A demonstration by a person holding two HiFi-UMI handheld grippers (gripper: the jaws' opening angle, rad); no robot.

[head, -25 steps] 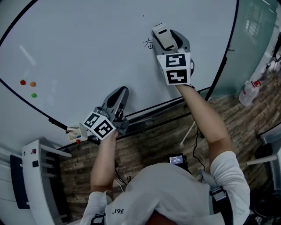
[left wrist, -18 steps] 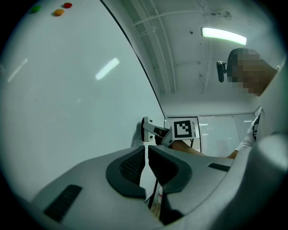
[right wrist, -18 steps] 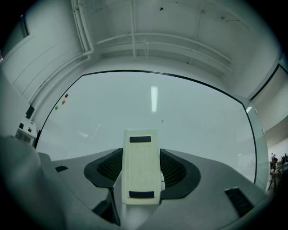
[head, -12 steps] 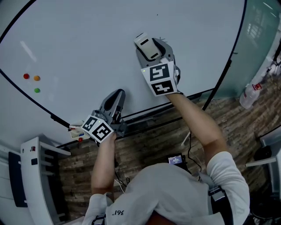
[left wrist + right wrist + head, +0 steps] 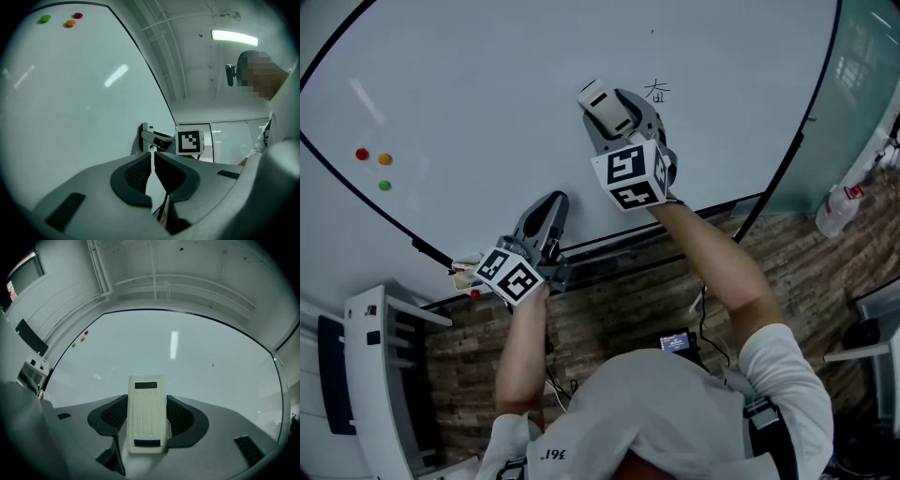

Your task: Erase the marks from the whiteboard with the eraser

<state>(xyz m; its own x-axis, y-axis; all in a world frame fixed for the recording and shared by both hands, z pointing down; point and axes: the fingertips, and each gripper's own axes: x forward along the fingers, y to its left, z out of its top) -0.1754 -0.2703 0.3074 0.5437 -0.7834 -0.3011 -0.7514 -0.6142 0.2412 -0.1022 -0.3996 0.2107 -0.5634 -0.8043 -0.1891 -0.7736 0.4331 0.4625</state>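
The whiteboard (image 5: 487,103) fills the upper head view, with a small handwritten black mark (image 5: 656,91) right of centre. My right gripper (image 5: 606,111) is shut on the cream eraser (image 5: 598,97), held against the board just left of that mark. In the right gripper view the eraser (image 5: 146,404) sits upright between the dark pads, and the board (image 5: 197,357) spreads out beyond it. My left gripper (image 5: 546,214) hangs low by the board's bottom edge. Its jaws stand nearly together with nothing between them (image 5: 153,171).
Three small coloured magnets (image 5: 373,165) sit at the board's left. A tray (image 5: 469,277) with small items hangs on the lower frame beside my left gripper. A tiny dot (image 5: 652,31) lies above the mark. A white rack (image 5: 380,375) stands lower left on the wood floor.
My right gripper has carried the eraser leftward across the mark, which now shows to the eraser's right. The left gripper has stayed put.
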